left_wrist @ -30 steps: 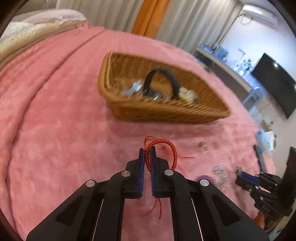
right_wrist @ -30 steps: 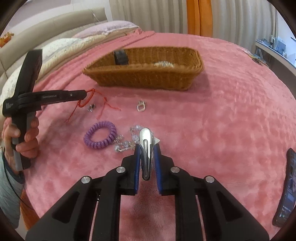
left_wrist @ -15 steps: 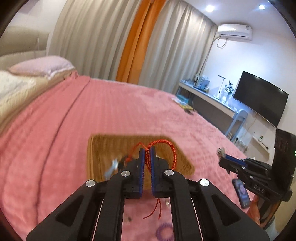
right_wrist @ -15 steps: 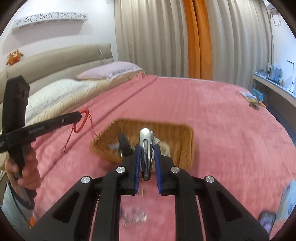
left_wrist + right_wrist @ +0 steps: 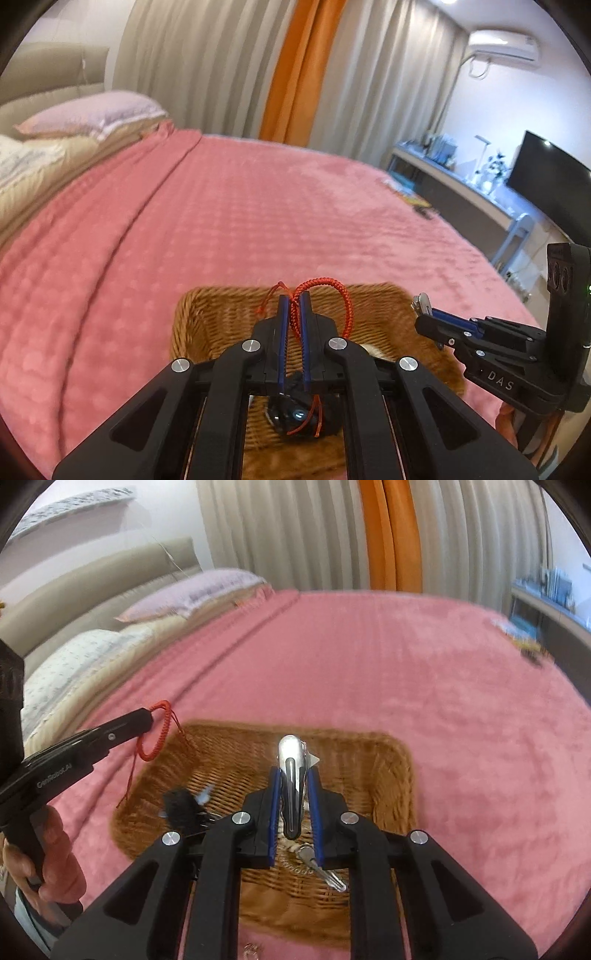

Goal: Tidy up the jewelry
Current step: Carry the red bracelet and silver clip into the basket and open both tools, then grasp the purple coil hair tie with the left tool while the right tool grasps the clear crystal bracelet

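My left gripper (image 5: pixel 294 295) is shut on a red braided cord bracelet (image 5: pixel 325 291) and holds it in the air above the wicker basket (image 5: pixel 195 314). My right gripper (image 5: pixel 293 771) is shut on a silver metal hair clip (image 5: pixel 291 764), also above the basket (image 5: pixel 391 775). The left gripper (image 5: pixel 149 714) with the red bracelet (image 5: pixel 155 738) shows at the left of the right wrist view. The right gripper (image 5: pixel 421 304) shows at the right of the left wrist view. A black band (image 5: pixel 181 805) and silver pieces (image 5: pixel 321 867) lie in the basket.
The basket rests on a pink blanket (image 5: pixel 240 221) that covers the bed. Pillows (image 5: pixel 88 110) lie at the far left. A desk with a TV (image 5: pixel 546 177) stands at the right. A small silver piece (image 5: pixel 253 949) lies on the blanket in front of the basket.
Both grippers have risen from the blanket and moved forward over the basket, each still holding its piece. The basket now lies directly below the fingers.
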Available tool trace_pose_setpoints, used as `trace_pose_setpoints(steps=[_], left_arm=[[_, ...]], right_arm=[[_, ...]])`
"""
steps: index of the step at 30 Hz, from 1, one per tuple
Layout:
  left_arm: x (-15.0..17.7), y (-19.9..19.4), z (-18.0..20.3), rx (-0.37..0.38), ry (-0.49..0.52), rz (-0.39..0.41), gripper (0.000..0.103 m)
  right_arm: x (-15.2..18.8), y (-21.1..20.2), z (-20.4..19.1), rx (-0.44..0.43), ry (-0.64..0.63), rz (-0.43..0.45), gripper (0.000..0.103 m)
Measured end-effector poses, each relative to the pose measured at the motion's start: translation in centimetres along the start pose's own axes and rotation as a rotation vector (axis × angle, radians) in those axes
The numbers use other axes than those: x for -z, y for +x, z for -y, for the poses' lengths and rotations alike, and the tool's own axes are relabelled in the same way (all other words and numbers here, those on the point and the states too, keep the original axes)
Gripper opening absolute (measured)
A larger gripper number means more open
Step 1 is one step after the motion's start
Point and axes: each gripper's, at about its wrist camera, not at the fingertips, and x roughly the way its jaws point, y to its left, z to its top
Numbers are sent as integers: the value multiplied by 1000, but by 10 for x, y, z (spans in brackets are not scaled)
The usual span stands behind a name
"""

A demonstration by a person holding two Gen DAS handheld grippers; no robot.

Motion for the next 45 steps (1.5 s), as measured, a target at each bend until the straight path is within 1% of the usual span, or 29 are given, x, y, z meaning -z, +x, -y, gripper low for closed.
trace_pose_setpoints(steps=[1, 6, 10, 13, 14, 15, 16, 17, 19, 21, 24, 25, 27, 29, 31, 33, 36, 38, 41, 43, 45], left_arm=[[2, 7, -3, -6, -9, -17, 4], [14, 32, -14, -35, -24, -107, 4], [16, 38, -16, -46, -22, -138, 5], [16, 37, -16, -43, -24, -145, 6], [16, 35, -16, -35, -26, -143, 7], [16, 33, -16, -29, -28, -146, 16], [16, 30, -16, -23, -30, -147, 25], [15, 25, -16, -16, -31, -138, 28], [14, 11, -15, -1, -34, -117, 35], [13, -9, -14, 11, -41, -82, 35], [14, -48, -7, 35, -37, -21, 36], [15, -58, -4, 39, -33, -5, 38], [18, -87, 5, 54, -17, 37, 39], [23, -109, 14, 65, -1, 63, 39], [31, -128, 22, 77, 12, 81, 39], [45, -144, 29, 87, 19, 85, 39], [74, -151, 34, 83, 22, 60, 39], [97, -147, 34, 79, 16, 21, 39], [130, -128, 29, 79, -18, -62, 39], [149, -115, 28, 83, -28, -102, 39], [160, -105, 28, 87, -31, -135, 39]], right_arm=[[2, 11, 3, 4, 7, -26, 13], [14, 33, 8, -7, 29, -104, 13], [18, 40, 8, 0, 24, -142, 13], [21, 44, 7, 2, 25, -162, 13], [21, 45, 7, 1, 27, -172, 14], [22, 44, 8, -4, 34, -178, 15], [21, 44, 10, -11, 38, -177, 18], [21, 41, 12, -19, 44, -172, 24], [19, 30, 14, -18, 50, -148, 32], [18, 16, 12, -21, 47, -124, 32], [21, -18, 4, -35, 32, -76, 32], [23, -29, 1, -35, 22, -61, 33], [26, -51, -6, -34, 6, -30, 40], [31, -77, -14, -38, -10, 8, 42], [40, -101, -19, -48, -19, 35, 42], [54, -119, -22, -61, -21, 54, 42], [78, -128, -27, -41, -33, 62, 42], [101, -128, -26, -49, -33, 51, 42], [131, -111, -23, -58, -10, 1, 42], [149, -101, -21, -43, -5, -20, 42], [161, -92, -20, -44, 2, -40, 42]])
